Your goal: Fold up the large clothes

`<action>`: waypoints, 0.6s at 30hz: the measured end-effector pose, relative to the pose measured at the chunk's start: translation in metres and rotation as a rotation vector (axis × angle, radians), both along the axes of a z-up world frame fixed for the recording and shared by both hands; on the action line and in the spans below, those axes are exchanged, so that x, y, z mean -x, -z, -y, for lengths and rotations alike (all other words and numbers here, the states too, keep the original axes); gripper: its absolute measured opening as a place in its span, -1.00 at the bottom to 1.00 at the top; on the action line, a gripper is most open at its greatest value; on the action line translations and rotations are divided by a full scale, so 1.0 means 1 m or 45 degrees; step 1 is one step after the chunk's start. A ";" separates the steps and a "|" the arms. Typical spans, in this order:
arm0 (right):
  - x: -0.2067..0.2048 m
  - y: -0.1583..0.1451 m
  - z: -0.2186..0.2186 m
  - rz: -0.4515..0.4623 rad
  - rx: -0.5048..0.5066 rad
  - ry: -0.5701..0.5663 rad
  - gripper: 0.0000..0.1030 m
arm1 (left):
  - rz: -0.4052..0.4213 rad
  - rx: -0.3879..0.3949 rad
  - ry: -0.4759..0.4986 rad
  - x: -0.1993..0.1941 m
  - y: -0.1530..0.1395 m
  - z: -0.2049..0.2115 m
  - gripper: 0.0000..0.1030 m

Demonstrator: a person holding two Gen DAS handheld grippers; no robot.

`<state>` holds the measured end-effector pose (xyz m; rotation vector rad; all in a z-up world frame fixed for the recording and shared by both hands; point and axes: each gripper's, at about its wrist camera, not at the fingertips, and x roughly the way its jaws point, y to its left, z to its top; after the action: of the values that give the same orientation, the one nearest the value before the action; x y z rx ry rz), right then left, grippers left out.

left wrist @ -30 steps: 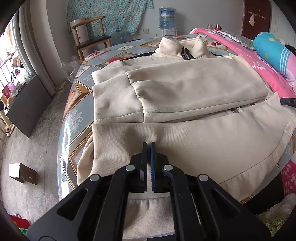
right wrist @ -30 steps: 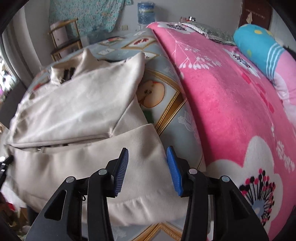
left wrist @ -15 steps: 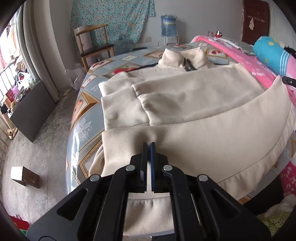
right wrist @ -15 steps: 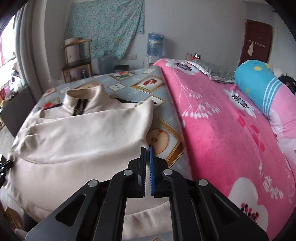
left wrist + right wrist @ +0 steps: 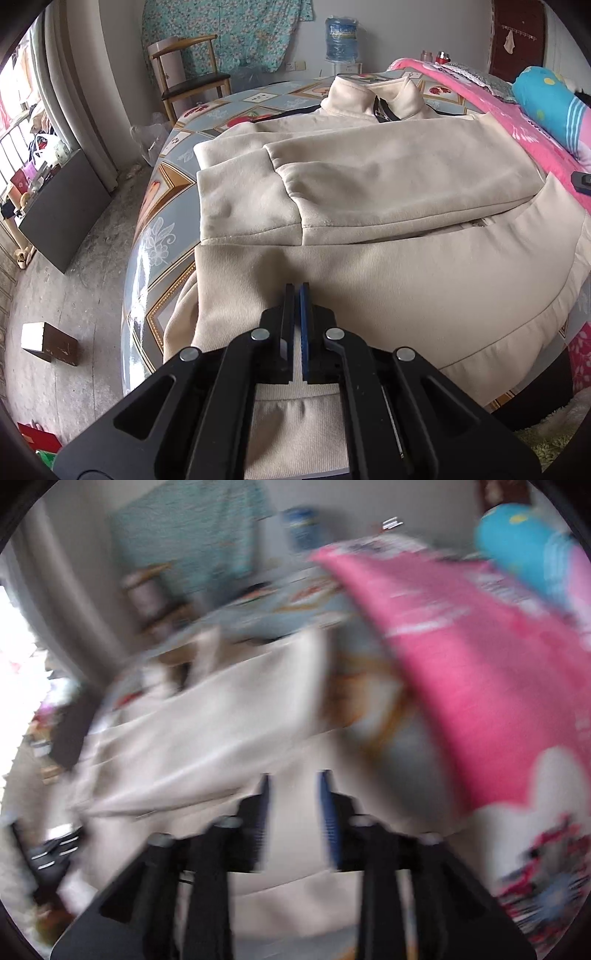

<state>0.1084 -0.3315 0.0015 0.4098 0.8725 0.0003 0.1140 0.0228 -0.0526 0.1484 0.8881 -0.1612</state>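
Note:
A cream zip-up jacket (image 5: 369, 177) lies on the bed with its collar at the far end and both sleeves folded across its chest. My left gripper (image 5: 294, 286) is shut on the jacket's lower hem, near its left corner. The hem's right part sags towards the bed edge. The right wrist view is blurred by motion. There my right gripper (image 5: 293, 779) has its jaws opening above the jacket (image 5: 221, 720). Cream cloth shows in the gap, and the blue pads do not press on it.
A patterned grey-blue sheet (image 5: 162, 206) covers the bed, with a pink blanket (image 5: 535, 136) and a blue pillow (image 5: 546, 99) to the right. A wooden chair (image 5: 188, 74) and a water bottle (image 5: 341, 35) stand by the far wall. On the floor to the left sits a brown box (image 5: 48, 343).
My right gripper shut on the hem, lifted it, then opened again, and the hem's right side dropped back. The left gripper stayed shut and hardly moved.

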 end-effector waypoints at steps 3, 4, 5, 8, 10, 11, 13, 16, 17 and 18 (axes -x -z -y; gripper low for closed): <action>-0.019 0.007 -0.060 -0.068 -0.027 -0.246 -0.09 | 0.004 0.004 -0.004 0.000 0.000 0.000 -0.96; -0.027 0.012 -0.081 -0.097 -0.004 -0.304 -0.08 | 0.004 0.006 -0.005 0.000 0.000 0.000 -0.95; -0.034 0.017 -0.097 -0.125 0.027 -0.345 -0.08 | 0.006 0.011 -0.006 0.000 0.000 0.000 -0.96; -0.047 0.031 -0.135 -0.181 0.124 -0.438 -0.08 | 0.014 0.021 -0.003 0.002 -0.001 -0.001 -0.96; -0.051 0.039 -0.151 -0.219 0.228 -0.473 -0.09 | 0.020 0.026 0.006 0.004 -0.001 -0.001 -0.95; -0.050 0.039 -0.160 -0.201 0.321 -0.484 -0.14 | 0.023 0.025 0.010 0.005 -0.001 -0.002 -0.94; -0.048 0.038 -0.164 -0.202 0.383 -0.493 -0.51 | 0.032 0.017 0.027 0.009 0.000 -0.001 -0.92; -0.047 0.034 -0.162 -0.224 0.384 -0.487 -0.91 | 0.048 0.002 0.058 0.015 0.000 0.000 -0.92; -0.047 0.030 -0.161 -0.217 0.382 -0.486 -0.91 | 0.057 0.021 0.074 0.016 -0.003 0.000 -0.93; -0.046 0.026 -0.158 -0.203 0.383 -0.480 -0.92 | 0.069 0.036 0.085 0.018 -0.006 0.000 -0.95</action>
<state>0.1548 -0.1733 -0.0244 -0.0406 1.0784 0.1843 0.0956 0.0228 -0.0461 0.1551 0.8268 -0.2306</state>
